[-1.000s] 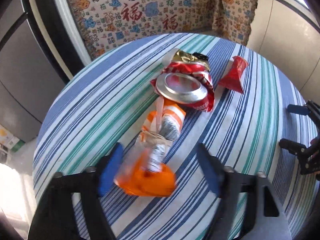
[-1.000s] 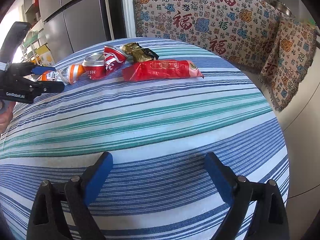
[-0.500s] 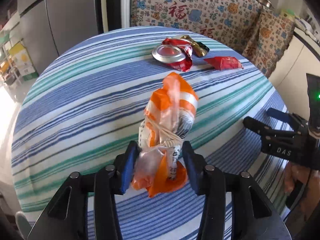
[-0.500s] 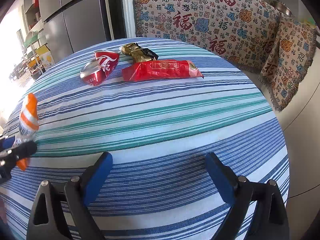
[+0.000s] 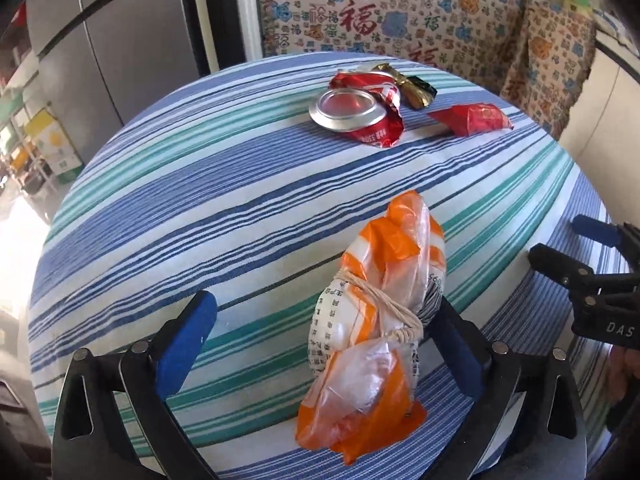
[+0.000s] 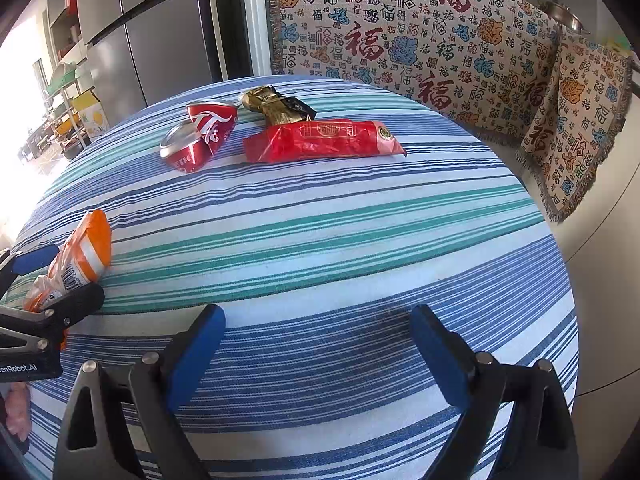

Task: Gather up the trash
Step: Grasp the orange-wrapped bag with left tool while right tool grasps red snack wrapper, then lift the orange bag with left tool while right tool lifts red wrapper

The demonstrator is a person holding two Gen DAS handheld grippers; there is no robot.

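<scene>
Our left gripper (image 5: 326, 346) is opening its jaws; the orange-and-white bag (image 5: 376, 320), tied with string, lies between them, the left pad clear of it, contact on the right unclear. We see the bag's long axis running away from the gripper toward the table's middle, knotted end nearest us. Our right gripper (image 6: 316, 354) hangs spread over bare striped tablecloth (image 6: 320, 240), holding nothing. Farther off lie a crushed red can (image 5: 356, 114), a gold wrapper (image 5: 404, 84) and a red packet (image 5: 472, 118).
</scene>
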